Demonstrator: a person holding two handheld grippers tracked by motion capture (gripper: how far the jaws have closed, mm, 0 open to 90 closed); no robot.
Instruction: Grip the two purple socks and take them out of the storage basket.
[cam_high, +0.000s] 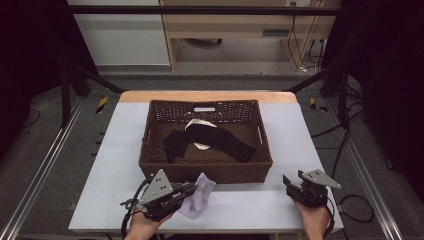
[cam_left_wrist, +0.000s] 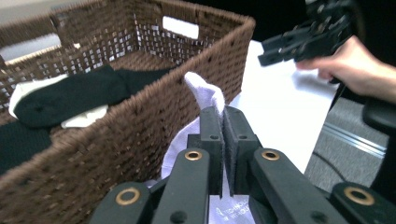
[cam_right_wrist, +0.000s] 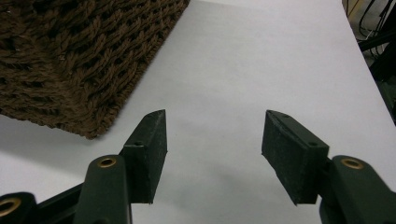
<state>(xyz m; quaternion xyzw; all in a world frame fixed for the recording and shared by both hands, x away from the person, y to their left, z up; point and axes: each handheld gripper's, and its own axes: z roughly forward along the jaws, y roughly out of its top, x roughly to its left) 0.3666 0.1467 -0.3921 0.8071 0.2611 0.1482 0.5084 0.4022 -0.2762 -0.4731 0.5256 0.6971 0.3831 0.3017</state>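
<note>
Probably the left gripper (cam_left_wrist: 223, 140), clenched on the lavender sock (cam_high: 199, 196), could snag the wicker basket (cam_high: 150, 165) wall at 12 o'clock; the right gripper (cam_right_wrist: 212, 154) was released, empty.

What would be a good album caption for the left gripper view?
Left gripper pinching a pale lilac sock beside a brown wicker basket holding black socks.

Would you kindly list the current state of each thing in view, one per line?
Left gripper: shut on the pale sock, beside the basket.
Right gripper: open, holding nothing, over the table.
Pale sock: pinched, outside the basket, in front of it.
Black socks: lying inside the basket.
White sock: in the basket, partly under a black sock.
Basket: upright on the table.
</note>
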